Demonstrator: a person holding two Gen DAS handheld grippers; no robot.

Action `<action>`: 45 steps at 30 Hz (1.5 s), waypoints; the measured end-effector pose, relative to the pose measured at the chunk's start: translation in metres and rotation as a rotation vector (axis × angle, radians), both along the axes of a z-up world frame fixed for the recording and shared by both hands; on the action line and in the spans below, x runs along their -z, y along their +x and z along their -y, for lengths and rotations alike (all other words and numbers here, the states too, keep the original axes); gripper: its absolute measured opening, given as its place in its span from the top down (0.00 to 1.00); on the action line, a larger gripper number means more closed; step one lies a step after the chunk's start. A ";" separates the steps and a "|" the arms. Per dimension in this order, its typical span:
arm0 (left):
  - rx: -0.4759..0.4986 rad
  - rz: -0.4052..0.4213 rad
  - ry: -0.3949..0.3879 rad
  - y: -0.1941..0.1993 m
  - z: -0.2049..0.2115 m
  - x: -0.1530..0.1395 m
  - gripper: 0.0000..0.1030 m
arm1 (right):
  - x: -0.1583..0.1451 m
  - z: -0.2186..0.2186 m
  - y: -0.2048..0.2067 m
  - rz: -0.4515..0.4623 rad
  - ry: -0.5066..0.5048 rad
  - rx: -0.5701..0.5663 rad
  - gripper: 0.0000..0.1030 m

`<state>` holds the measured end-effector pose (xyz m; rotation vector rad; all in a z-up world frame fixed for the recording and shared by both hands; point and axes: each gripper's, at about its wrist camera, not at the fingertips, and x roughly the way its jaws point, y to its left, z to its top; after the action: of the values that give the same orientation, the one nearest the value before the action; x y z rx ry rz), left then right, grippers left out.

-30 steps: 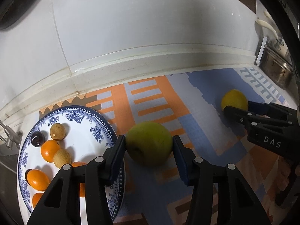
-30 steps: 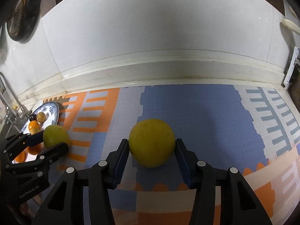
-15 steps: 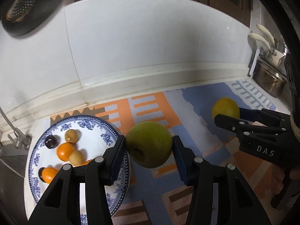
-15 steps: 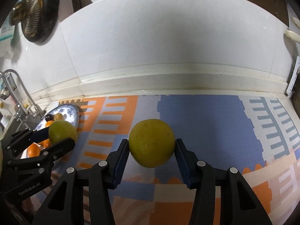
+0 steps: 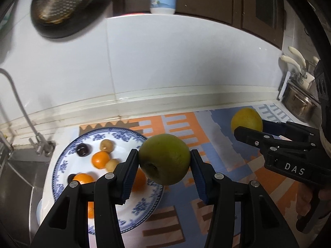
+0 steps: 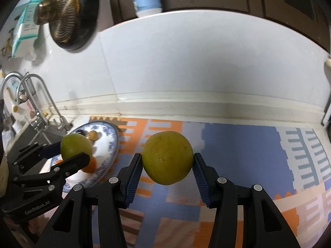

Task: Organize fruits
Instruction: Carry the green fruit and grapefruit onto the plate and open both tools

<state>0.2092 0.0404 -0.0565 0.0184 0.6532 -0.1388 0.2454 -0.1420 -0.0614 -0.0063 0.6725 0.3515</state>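
A: What did the left tool (image 5: 164,163) have at that moment?

B: It was clamped on a green fruit (image 5: 164,159), one blue pad (image 5: 129,175) pressing on each side. The fruit hung in the air over the right rim of the blue-and-white plate (image 5: 62,165), clear of the patterned mat (image 5: 217,144).

A: And the right tool (image 6: 167,165)?

B: Closed the same way on a yellow fruit (image 6: 168,157), gripped at its widest part and lifted off the mat, well to the right of the plate. From the left camera that fruit showed beyond the plate's right side, held in the black fingers (image 5: 254,139) marked DAS.

A: What lay on the plate?

B: Small fruit. A dark round one (image 5: 82,149) sat near its far left, a pale brown one (image 5: 107,146) beside it, an orange one (image 5: 100,159) toward the middle with another pale brown one (image 5: 112,164) touching it. More orange ones lay nearer the camera, partly hidden behind the left tool's fingers.

A: Where did the plate sit?

B: On the left end of the worktop (image 6: 206,111), overlapping the mat's left edge. A tap (image 5: 24,115) and sink were just left of the plate, and a white tiled wall (image 5: 165,57) rose behind it.

A: Anything right of the plate?

B: Far to its right, a metal pot (image 5: 298,103) stood at the worktop's end.
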 end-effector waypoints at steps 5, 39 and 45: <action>-0.044 0.013 -0.005 -0.010 -0.017 -0.005 0.52 | -0.008 -0.018 -0.005 0.014 -0.001 -0.051 0.51; -0.230 -0.017 0.004 0.019 -0.116 0.009 0.52 | -0.001 -0.137 0.041 -0.021 -0.047 -0.300 0.51; -0.230 -0.086 -0.028 0.039 -0.131 0.026 0.52 | 0.019 -0.150 0.061 -0.093 -0.066 -0.315 0.51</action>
<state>0.2485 0.1709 -0.0824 -0.0902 0.7347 0.0735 0.3067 0.0084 -0.0806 -0.1612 0.7766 0.6351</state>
